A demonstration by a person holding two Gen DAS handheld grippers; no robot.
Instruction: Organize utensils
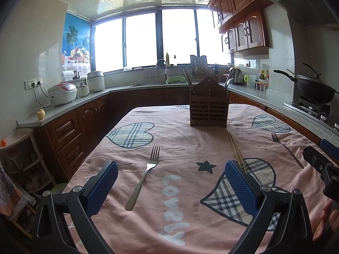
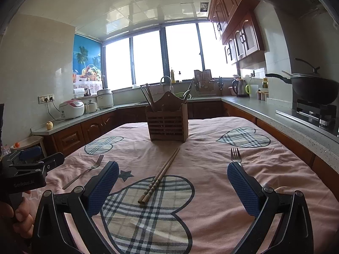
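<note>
Both tongs, left tongs (image 1: 171, 182) and right tongs (image 2: 172, 182), gape empty over the bench (image 1: 180, 211); fork (image 1: 144, 175) lies flat between left pads: thin, stiff, likely slick steel, best pinched mid-handle; chopsticks (image 2: 161, 175) light, roll-prone.

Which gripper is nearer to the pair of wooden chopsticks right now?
Right. The right gripper, open, frames the wooden chopsticks between its fingers. The left gripper, open, is centred on a fork, with the chopsticks beside its right finger.
</note>
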